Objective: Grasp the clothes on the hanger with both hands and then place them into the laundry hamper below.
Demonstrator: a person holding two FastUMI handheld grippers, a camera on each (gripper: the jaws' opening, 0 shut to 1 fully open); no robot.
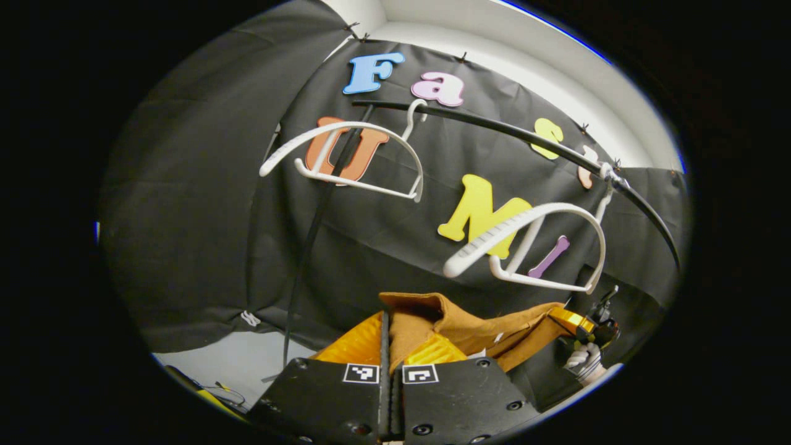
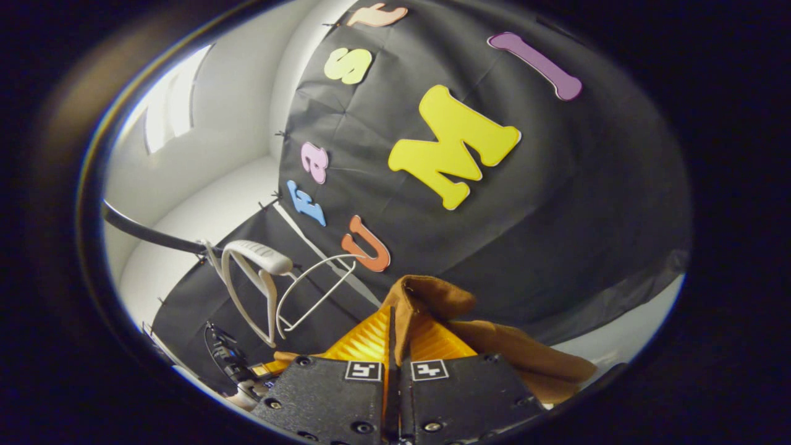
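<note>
A brown garment [image 1: 476, 330] hangs between my two grippers, off the hangers. My left gripper [image 1: 392, 337] is shut on one end of it, cloth bunching up above its fingers. In the left gripper view the other gripper [image 1: 581, 330] grips the far end, held by a gloved hand [image 1: 584, 361]. In the right gripper view my right gripper [image 2: 395, 337] is shut on the brown garment [image 2: 494, 355], which trails to the right. Two bare white hangers [image 1: 346, 154] [image 1: 531, 247] hang on a black rail [image 1: 525, 139]. The hamper is out of sight.
The black cloth wall stands close behind the rail. A black upright pole [image 1: 309, 247] runs down from the rail at the left. White floor [image 1: 228, 364] with cables lies below. In the right gripper view both white hangers [image 2: 259, 290] sit at lower left.
</note>
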